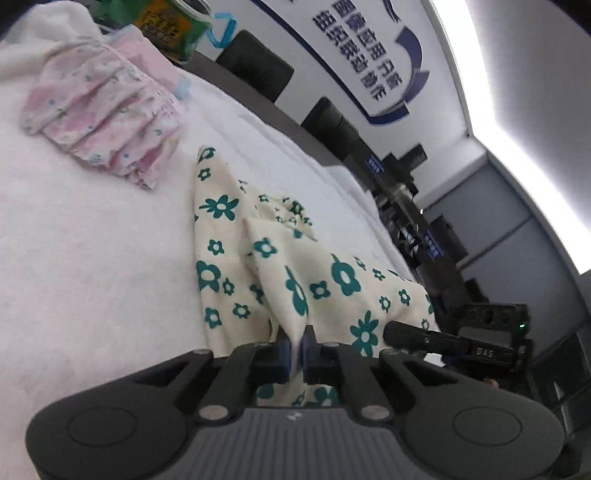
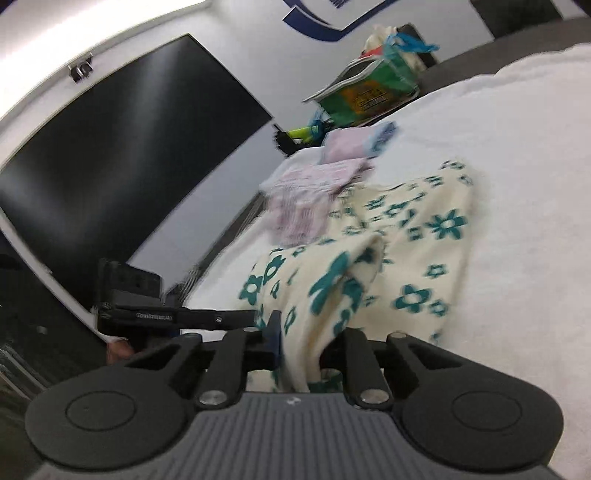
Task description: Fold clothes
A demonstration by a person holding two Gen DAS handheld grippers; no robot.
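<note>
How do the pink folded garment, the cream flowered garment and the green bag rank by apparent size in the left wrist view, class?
1. cream flowered garment, though nearness to the camera enlarges it.
2. pink folded garment.
3. green bag, farthest away and cut off by the frame edge, so its true size is unsure.

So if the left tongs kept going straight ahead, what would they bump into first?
The left tongs already pinch the flowery cloth, so they would just push more of it along the white bed cover. How far is hard to judge.
</note>
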